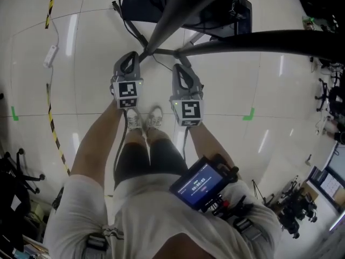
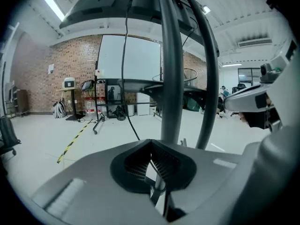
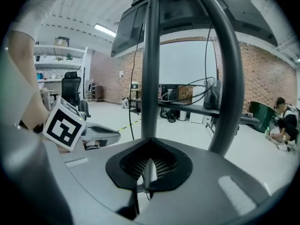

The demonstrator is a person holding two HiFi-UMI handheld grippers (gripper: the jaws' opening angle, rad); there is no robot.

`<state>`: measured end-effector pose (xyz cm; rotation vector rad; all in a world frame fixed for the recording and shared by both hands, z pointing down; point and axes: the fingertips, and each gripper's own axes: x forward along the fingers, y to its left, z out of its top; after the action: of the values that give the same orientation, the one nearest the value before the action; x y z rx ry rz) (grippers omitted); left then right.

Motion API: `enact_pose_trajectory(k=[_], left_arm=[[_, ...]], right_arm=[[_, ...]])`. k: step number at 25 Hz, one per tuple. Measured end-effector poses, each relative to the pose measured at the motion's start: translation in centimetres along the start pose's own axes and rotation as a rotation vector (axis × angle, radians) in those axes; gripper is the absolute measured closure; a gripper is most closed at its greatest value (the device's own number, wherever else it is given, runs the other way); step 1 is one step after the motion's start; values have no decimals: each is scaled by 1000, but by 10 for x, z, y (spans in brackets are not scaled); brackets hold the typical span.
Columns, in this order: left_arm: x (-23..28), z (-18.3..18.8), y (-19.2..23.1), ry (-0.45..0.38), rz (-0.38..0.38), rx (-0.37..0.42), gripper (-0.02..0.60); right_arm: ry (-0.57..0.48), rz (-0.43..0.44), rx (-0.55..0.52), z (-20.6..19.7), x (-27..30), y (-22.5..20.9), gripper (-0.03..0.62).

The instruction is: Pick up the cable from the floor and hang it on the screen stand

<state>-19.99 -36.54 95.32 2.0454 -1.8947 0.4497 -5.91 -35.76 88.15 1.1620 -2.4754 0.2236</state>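
- Left gripper view: grey left gripper [image 2: 151, 143], ribbed jaws pinching thin black cable [image 2: 124, 78] before smooth round black stand pole [image 2: 171, 78].
- Grey right gripper [image 3: 149, 161]: ribbed jaws pressed together.

the screen stand [image 1: 173, 15] stands on the floor [image 1: 91, 63] straight ahead of the person, with the screen [image 1: 141, 3] above and on its far side. the left gripper [image 1: 131, 54] and the right gripper [image 1: 182, 68] sit side by side near the foot of the pole [image 2: 169, 78], one just left of it, the other just right. the person's shoes [image 1: 144, 120] lie behind and between them. a cable [image 2: 124, 55] hangs down from the screen, left of the pole. a tape line [image 1: 54, 134] runs along the floor well off to the left. a tablet [image 1: 200, 185] sits at the person's right hip.
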Motion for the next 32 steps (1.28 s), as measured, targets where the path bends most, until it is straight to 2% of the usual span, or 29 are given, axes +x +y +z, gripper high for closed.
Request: enact_pose_trajectory(k=[5,10,12,16,20,22,28,32], left_arm=[[43,-45,-1,-1,5,-13,578],[68,-76,-5,20,-18,-28,577],[75,-83,-9,26,-40,-34,547],[91,-95,-12,44,-58,-47,506],[104,-104,-7,50,-41,-59,494],[108,-102,-6,40,-44,-63,495],[114,-95,-8,7,-78,-63,497],[111,-95,-8,7,-70,-68,537]], right_arm=[[23,-12,2,-56,16,-8,580],[25,-29,4,-81,23,-17,582],[16,-29,4,-82,24,-16,581],[2,-23,0,-82,25,-13,581],[60,-21,-7,-93,23,-16,582],[35,-25,-9,-93,24,-18,582],[88,-35,-10,-102,24,-21,581],[61,-34,-11,-98,27,-20,581]])
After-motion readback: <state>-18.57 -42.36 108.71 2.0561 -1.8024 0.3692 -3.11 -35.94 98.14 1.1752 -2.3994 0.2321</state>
